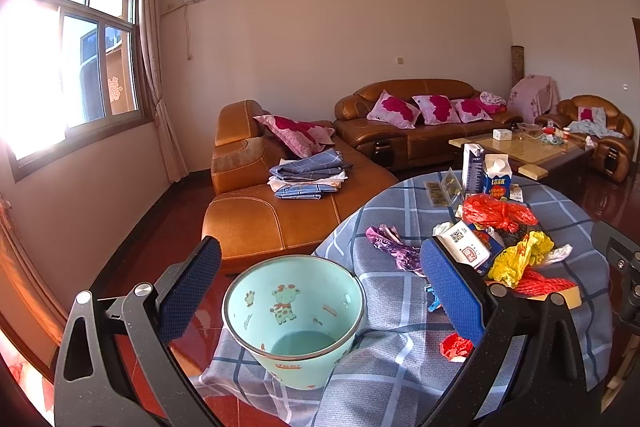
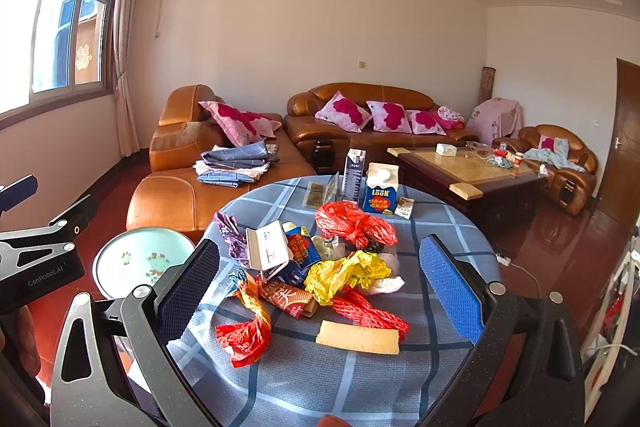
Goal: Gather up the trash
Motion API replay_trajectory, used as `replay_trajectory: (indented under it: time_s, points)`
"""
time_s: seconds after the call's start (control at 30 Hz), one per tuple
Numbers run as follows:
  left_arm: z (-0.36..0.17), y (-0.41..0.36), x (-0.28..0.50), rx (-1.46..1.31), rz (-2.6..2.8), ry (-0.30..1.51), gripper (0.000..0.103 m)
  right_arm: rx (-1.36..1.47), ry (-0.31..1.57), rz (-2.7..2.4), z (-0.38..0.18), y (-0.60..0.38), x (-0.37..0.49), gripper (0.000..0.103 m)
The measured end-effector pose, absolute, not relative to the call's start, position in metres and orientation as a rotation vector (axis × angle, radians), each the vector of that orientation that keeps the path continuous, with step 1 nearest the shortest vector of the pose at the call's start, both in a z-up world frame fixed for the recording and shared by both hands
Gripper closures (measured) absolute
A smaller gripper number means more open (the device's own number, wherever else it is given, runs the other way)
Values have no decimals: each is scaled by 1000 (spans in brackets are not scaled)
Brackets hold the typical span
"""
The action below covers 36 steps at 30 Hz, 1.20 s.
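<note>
A round table with a blue checked cloth (image 2: pixel 320 379) carries a heap of trash: a yellow bag (image 2: pixel 348 275), a red bag (image 2: pixel 356 223), red netting (image 2: pixel 372 311), a red-orange wrapper (image 2: pixel 244 335), a tan sponge (image 2: pixel 358 337), a white box (image 2: pixel 268 249), a purple wrapper (image 1: pixel 394 247) and two cartons (image 2: pixel 380 193). My right gripper (image 2: pixel 320 287) hangs open above the heap and holds nothing. A mint-green bin (image 1: pixel 294 315) with a giraffe print stands at the table's left edge. My left gripper (image 1: pixel 320 291) is open, its fingers either side of the bin's rim.
Brown leather sofas (image 2: pixel 192 195) with pink cushions and folded blue cloth lie beyond the table. A wooden coffee table (image 2: pixel 472 167) stands at the right. The floor is glossy red. A window (image 1: pixel 72 59) lights the left wall.
</note>
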<state>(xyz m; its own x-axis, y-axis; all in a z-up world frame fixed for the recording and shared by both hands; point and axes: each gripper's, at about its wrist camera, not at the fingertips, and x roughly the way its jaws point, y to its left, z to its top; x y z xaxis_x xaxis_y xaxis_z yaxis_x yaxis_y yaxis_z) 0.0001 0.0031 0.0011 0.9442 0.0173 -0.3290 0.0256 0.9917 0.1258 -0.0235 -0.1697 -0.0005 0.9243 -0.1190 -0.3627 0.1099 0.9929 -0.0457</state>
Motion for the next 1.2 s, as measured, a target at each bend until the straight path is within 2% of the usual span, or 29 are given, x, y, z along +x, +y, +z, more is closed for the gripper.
replay_trajectory:
  time_s: [1.2]
  points:
    - [4, 6, 0, 130, 2, 334, 6, -27, 370, -119, -2, -171, -24, 4]
